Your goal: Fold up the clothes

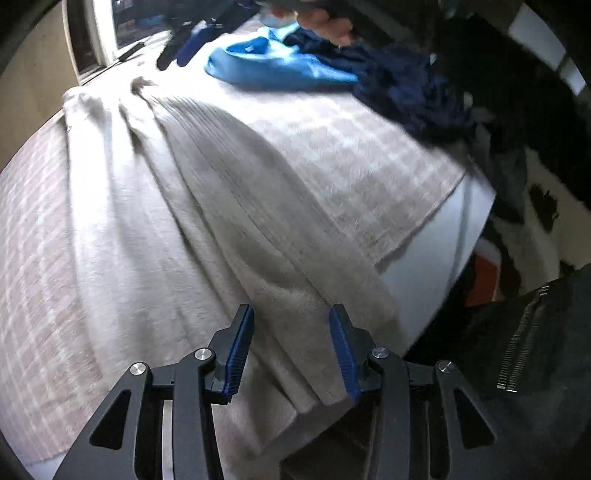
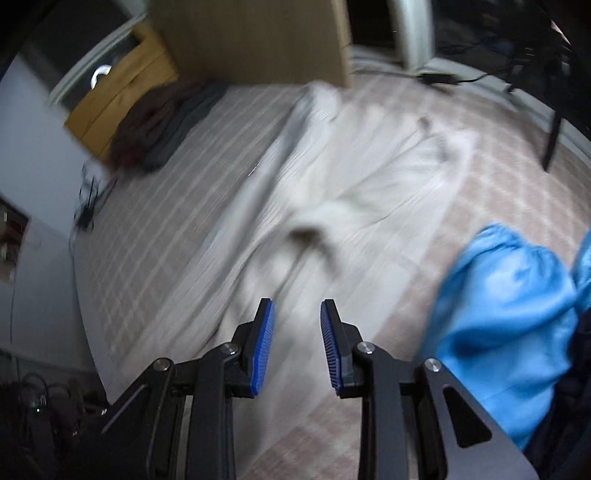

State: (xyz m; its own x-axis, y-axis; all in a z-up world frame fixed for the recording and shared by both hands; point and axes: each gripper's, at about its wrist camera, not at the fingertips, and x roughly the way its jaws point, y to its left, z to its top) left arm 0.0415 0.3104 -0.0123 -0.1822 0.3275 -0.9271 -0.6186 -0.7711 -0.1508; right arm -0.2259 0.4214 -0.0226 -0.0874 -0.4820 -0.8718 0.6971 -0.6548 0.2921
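Note:
A cream ribbed knit garment [image 1: 207,192] lies spread in long folds on the bed's checked blanket [image 1: 351,147]. My left gripper [image 1: 291,310] hovers open over the garment's near end by the bed edge; the cloth lies below the blue pads, not pinched. In the right wrist view the same cream garment [image 2: 332,173] is blurred and stretches away across the blanket [image 2: 155,221]. My right gripper [image 2: 296,302] stands open above its near part, with nothing between the pads.
A bright blue garment [image 1: 273,62] [image 2: 498,314] and dark navy clothes [image 1: 406,88] are heaped on the bed. A hand [image 1: 325,22] shows at the far end. A cardboard box [image 2: 255,40] and a dark clothes pile [image 2: 155,122] sit farther off. A black zipped jacket [image 1: 517,350] is close by.

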